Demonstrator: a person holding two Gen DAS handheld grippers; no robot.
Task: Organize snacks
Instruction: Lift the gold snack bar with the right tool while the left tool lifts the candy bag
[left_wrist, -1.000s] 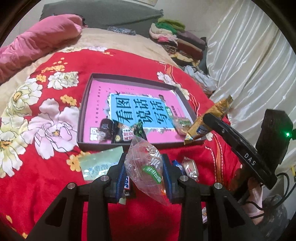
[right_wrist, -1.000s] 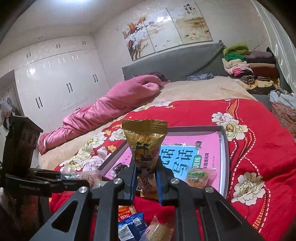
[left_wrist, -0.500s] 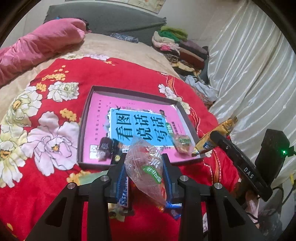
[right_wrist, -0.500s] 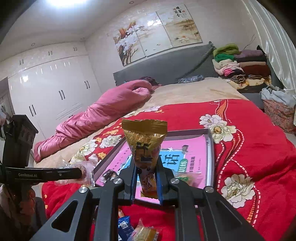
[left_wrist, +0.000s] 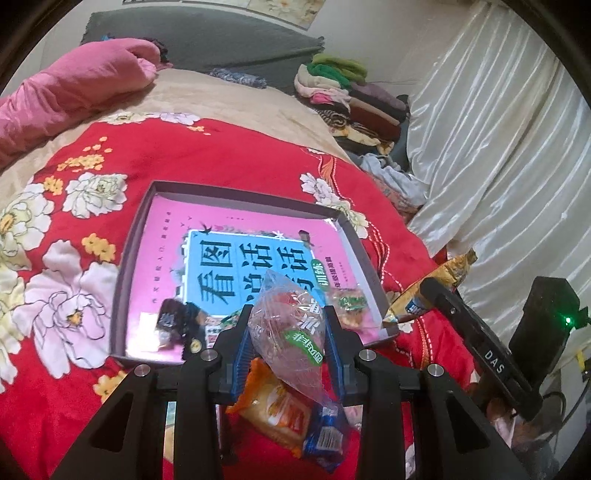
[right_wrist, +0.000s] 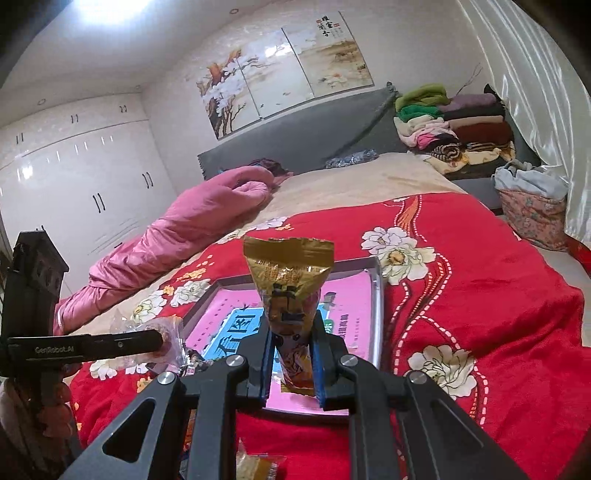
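My left gripper (left_wrist: 288, 332) is shut on a clear plastic snack bag (left_wrist: 291, 332) with a green label, held above the near edge of a shallow box (left_wrist: 129, 258) lined with a pink and blue book cover. Several small snacks (left_wrist: 177, 321) lie in the box's near corners. My right gripper (right_wrist: 291, 347) is shut on a gold snack packet (right_wrist: 288, 295), upright, above the box's (right_wrist: 378, 314) near right side. The right gripper also shows in the left wrist view (left_wrist: 424, 291). An orange packet (left_wrist: 273, 406) and a blue packet (left_wrist: 325, 439) lie on the blanket below my left gripper.
The box rests on a red floral blanket (left_wrist: 229, 158) on a bed. A pink quilt (right_wrist: 177, 236) lies at the far left, folded clothes (right_wrist: 450, 125) are stacked at the head, and a white curtain (left_wrist: 498, 147) hangs on the right.
Both grippers have risen and pulled back a little with their snacks still held. The orange and blue packets on the blanket have come into view under the left gripper.
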